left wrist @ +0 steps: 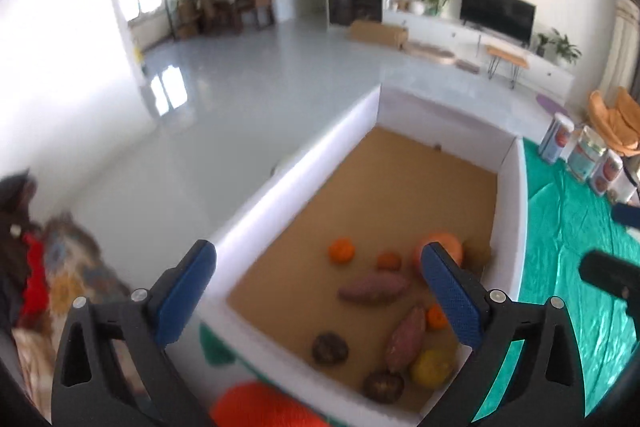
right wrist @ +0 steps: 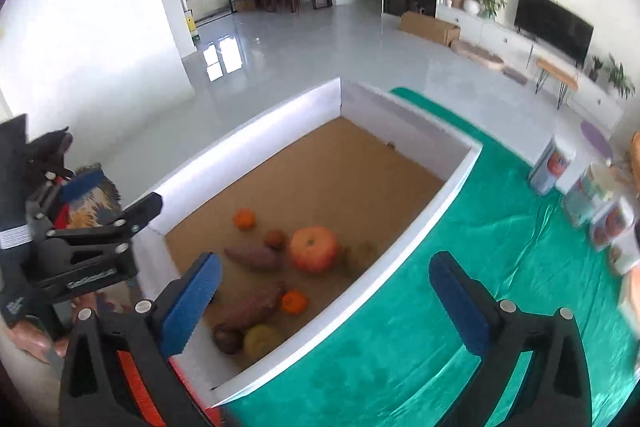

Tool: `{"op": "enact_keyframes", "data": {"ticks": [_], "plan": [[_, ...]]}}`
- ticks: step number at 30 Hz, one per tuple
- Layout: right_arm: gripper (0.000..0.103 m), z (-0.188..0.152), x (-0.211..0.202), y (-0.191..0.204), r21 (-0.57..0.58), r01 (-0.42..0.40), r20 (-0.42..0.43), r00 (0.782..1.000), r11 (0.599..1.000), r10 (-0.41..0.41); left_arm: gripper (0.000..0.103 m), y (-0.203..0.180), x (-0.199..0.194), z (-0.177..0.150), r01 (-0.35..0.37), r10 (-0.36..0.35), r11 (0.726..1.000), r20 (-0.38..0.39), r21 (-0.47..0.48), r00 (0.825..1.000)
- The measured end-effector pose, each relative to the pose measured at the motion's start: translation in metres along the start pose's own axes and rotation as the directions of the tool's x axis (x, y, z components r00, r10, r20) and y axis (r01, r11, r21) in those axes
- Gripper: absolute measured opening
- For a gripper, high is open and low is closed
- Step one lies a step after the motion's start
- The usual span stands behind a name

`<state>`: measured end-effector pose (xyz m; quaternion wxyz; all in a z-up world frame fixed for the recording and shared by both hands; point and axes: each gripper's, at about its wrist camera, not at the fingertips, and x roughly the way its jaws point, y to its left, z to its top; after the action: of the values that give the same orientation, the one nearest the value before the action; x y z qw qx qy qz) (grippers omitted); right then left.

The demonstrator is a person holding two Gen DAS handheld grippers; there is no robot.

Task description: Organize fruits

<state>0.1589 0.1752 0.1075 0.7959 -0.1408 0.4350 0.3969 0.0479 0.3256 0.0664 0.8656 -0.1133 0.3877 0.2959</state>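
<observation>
A white box (left wrist: 288,179) (right wrist: 260,123) with a brown cardboard floor holds several pieces of produce. Among them are a big orange-red round fruit (left wrist: 444,245) (right wrist: 314,249), small oranges (left wrist: 341,250) (right wrist: 244,219), two sweet potatoes (left wrist: 374,289) (right wrist: 252,307), a yellow fruit (left wrist: 432,367) (right wrist: 262,341) and dark round ones (left wrist: 330,348) (right wrist: 228,339). My left gripper (left wrist: 318,251) hangs open over the box's near end with nothing between its blue pads. My right gripper (right wrist: 325,261) is also open and empty, above the box's right wall.
The box sits on a green cloth (right wrist: 460,227). Several printed cans (left wrist: 584,155) (right wrist: 552,167) stand at the cloth's far right. A blurred orange-red thing (left wrist: 256,405) lies just below the left gripper. Grey floor lies beyond the box's left side.
</observation>
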Motion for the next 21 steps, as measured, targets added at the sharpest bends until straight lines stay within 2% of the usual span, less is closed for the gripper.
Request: {"op": "enact_keyframes", "data": {"ticks": [3, 5, 7, 8, 11, 12, 15, 21], "plan": [[0.103, -0.016, 0.004, 0.010, 0.021, 0.005, -0.068, 0.998, 1.000, -0.004, 0.102, 0.010, 0.004, -0.010, 0.106, -0.107, 0.994, -0.072, -0.017, 0.992], [0.103, -0.021, 0.002, 0.016, 0.026, 0.015, -0.081, 0.997, 1.000, -0.013, 0.102, 0.016, 0.006, -0.017, 0.108, -0.113, 0.993, -0.112, -0.046, 0.987], [0.103, -0.022, 0.003, 0.022, 0.017, 0.024, -0.077, 0.997, 1.000, -0.023, 0.102, 0.017, 0.006, -0.022, 0.083, -0.086, 0.996, -0.125, -0.030, 0.988], [0.103, -0.023, 0.003, 0.025, 0.011, 0.028, -0.074, 0.997, 1.000, -0.027, 0.102, 0.017, 0.005, -0.023, 0.044, -0.045, 0.999, -0.114, -0.012, 0.992], [0.103, -0.024, 0.004, 0.032, 0.001, 0.049, -0.068, 0.997, 0.999, -0.049, 0.102, 0.015, -0.002, -0.025, -0.074, 0.076, 0.996, -0.049, 0.046, 0.996], [0.103, -0.024, 0.005, 0.034, 0.001, 0.051, -0.070, 0.996, 0.999, -0.051, 0.102, 0.016, -0.007, -0.026, -0.093, 0.095, 0.994, -0.031, 0.055, 0.995], [0.103, -0.025, 0.014, 0.036, 0.011, 0.055, -0.083, 0.995, 0.998, -0.054, 0.102, 0.023, -0.014, -0.025, -0.093, 0.093, 0.995, -0.003, 0.048, 0.996], [0.103, -0.025, 0.025, 0.038, 0.008, 0.075, -0.104, 0.992, 0.997, -0.074, 0.102, 0.028, -0.003, -0.024, -0.071, 0.072, 0.997, -0.029, 0.028, 0.997]]}}
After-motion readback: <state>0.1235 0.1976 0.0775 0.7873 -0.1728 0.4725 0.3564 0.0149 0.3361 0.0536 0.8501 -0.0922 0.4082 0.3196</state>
